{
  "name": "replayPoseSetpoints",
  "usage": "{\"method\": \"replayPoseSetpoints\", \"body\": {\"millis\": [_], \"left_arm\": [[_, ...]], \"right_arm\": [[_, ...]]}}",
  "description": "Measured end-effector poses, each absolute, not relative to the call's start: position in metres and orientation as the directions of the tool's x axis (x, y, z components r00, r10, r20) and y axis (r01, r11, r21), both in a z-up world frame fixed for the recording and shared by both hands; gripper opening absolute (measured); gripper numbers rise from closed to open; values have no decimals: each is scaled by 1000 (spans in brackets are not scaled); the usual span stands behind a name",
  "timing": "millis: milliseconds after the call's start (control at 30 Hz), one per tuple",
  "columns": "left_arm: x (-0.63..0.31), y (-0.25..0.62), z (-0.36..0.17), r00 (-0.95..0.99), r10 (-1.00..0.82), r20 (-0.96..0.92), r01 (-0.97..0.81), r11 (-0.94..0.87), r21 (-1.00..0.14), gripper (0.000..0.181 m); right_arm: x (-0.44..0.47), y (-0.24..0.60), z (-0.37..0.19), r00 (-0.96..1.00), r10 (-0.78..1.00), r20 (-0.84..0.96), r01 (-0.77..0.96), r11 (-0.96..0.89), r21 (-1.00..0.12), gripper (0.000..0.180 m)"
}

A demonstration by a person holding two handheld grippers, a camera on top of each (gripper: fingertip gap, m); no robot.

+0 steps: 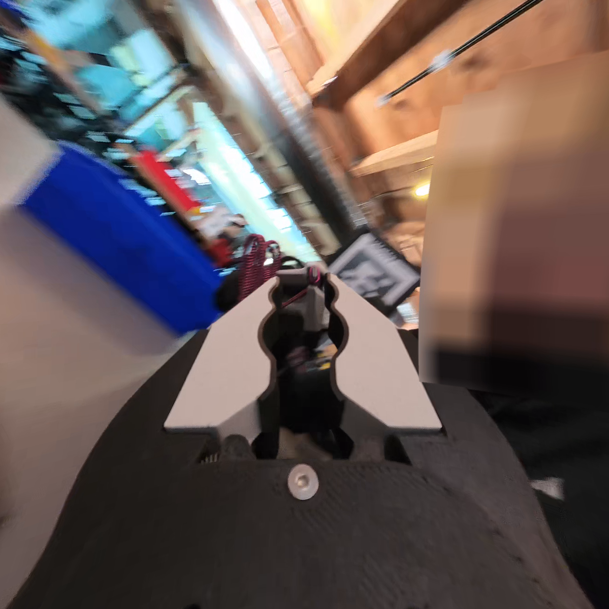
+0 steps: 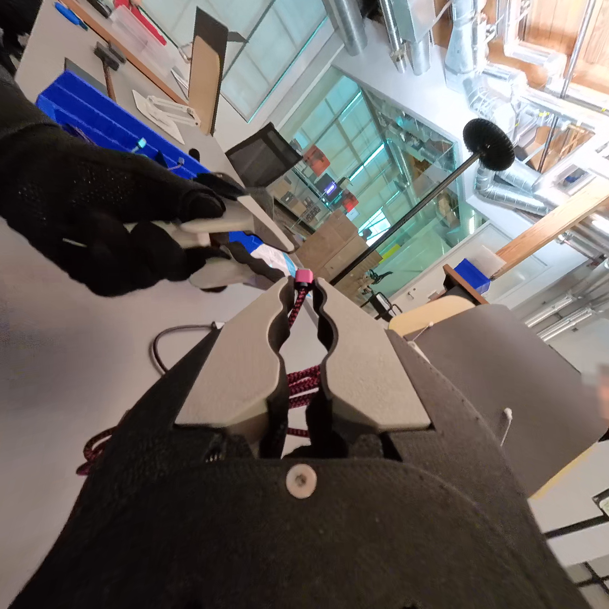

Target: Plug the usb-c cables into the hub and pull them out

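- USB-C cable [image 2: 300, 301], pink braided: my right gripper [image 2: 302, 280] is clamped on it just behind the pink plug [image 2: 303, 275], which pokes out past the fingertips.
- Left gripper [image 2: 250, 253], held in a gloved hand [image 2: 99, 211], sits just left of that plug; its view is badly blurred, so I cannot tell what its near-closed fingers grip, or see the hub.
- I'd keep the plug square and push slowly.

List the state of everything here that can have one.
right tongs: shut on the pink cable.
pink cable: gripped just behind its connector, the rest in loose loops.
connector: free past the tips, plugged into nothing.
left tongs: blurred; open or shut unclear.
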State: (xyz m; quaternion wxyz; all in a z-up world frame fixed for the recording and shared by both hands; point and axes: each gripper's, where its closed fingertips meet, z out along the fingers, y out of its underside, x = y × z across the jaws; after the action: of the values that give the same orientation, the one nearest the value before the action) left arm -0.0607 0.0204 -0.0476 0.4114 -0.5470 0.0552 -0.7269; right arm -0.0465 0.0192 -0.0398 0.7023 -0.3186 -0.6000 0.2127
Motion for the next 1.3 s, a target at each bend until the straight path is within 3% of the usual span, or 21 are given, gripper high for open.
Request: {"method": "replayPoseSetpoints", "body": {"millis": [133, 233, 367, 533, 700, 800, 1300], "left_arm": [[-67, 35, -101, 393, -630, 670, 312, -594, -742, 29], [-74, 45, -148, 666, -580, 469, 41, -599, -800, 37], [-78, 53, -189, 799, -544, 256, -180, -623, -761, 45], [-80, 55, -233, 851, -521, 64, -372, -684, -628, 51], [-80, 65, -239, 873, -485, 43, -366, -712, -599, 45], [-76, 70, -239, 872, -486, 59, -363, -723, -588, 20], [-72, 92, -214, 899, -417, 135, -182, -636, -750, 19]], "right_arm": [[-39, 38, -60, 192, 708, 679, 136, 667, -733, 8], [-32, 58, -78, 213, 728, 651, 186, 624, -759, 9], [-23, 78, -101, 239, 770, 592, 218, 552, -805, 8], [-17, 91, -117, 263, 802, 536, 229, 488, -842, 8], [-19, 92, -127, 248, 825, 507, 236, 456, -858, 8], [-21, 93, -130, 245, 835, 493, 239, 440, -865, 8], [-29, 110, -162, 222, 896, 384, 335, 300, -893, 8]]}}
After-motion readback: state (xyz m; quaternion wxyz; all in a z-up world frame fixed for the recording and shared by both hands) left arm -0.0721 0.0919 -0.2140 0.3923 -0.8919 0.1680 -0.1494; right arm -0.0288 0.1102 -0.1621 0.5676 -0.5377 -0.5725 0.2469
